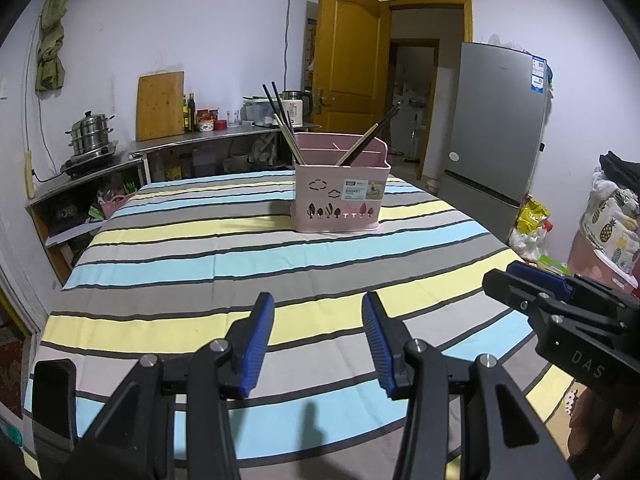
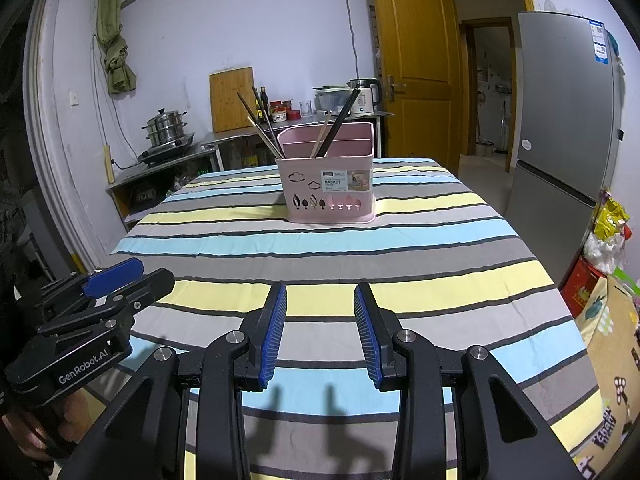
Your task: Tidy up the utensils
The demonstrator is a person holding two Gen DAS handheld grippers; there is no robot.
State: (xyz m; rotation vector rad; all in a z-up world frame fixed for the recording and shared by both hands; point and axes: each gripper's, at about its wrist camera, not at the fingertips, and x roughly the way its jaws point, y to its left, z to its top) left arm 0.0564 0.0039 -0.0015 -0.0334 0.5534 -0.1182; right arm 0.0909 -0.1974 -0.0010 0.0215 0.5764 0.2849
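A pink utensil basket (image 1: 340,192) stands on the striped tablecloth at the far side of the table; it also shows in the right wrist view (image 2: 329,184). Several chopsticks (image 1: 284,124) lean in it, dark and light ones (image 2: 336,124). My left gripper (image 1: 318,304) is open and empty above the near part of the table. My right gripper (image 2: 320,294) is open and empty too, beside the left one. Each gripper shows in the other's view: the right one at the right edge (image 1: 532,280), the left one at the left edge (image 2: 124,276).
The table (image 1: 200,248) with a striped cloth fills the foreground. A steel counter (image 1: 192,142) with a steamer pot (image 1: 90,132), cutting board, bottles and kettle stands behind. A grey fridge (image 1: 496,132) and bags stand at the right. An orange door (image 1: 348,52) is open.
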